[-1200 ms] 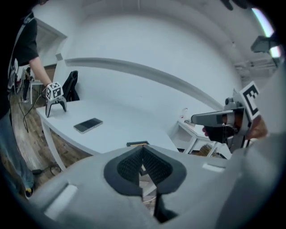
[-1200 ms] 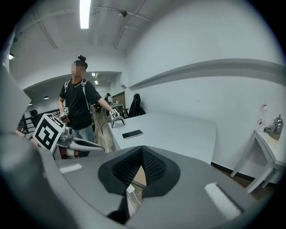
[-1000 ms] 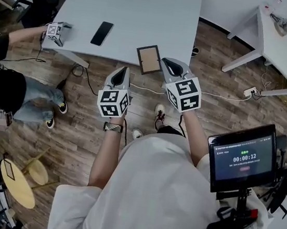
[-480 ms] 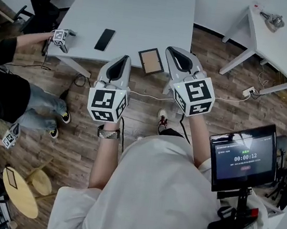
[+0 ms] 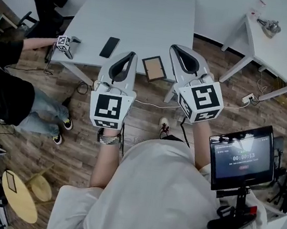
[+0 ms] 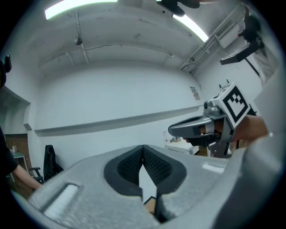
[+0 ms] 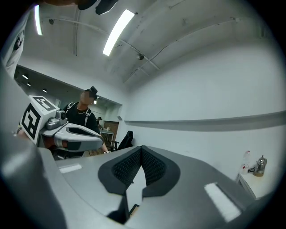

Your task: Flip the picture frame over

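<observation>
Head view: the picture frame [image 5: 154, 68] lies flat at the near edge of the white desk [image 5: 146, 17], its brown face up inside a dark border. A black phone [image 5: 109, 47] lies to its left on the same edge. The left gripper [image 5: 128, 57] and the right gripper [image 5: 179, 52] hover on either side of the frame, both clear of it. At the desk's left corner, another person's hand holds a marker-cube gripper [image 5: 63, 43].

Left gripper view: the jaws are pressed together at the tips with nothing between them. A sliver of the frame [image 6: 151, 205] shows below through the gap. The right gripper [image 6: 201, 127] hangs beside it, to the right.

Right gripper view: its jaws also meet at the tips, empty. The left gripper [image 7: 71, 132] is at the left, with a person in black [image 7: 82, 112] behind it.
</observation>
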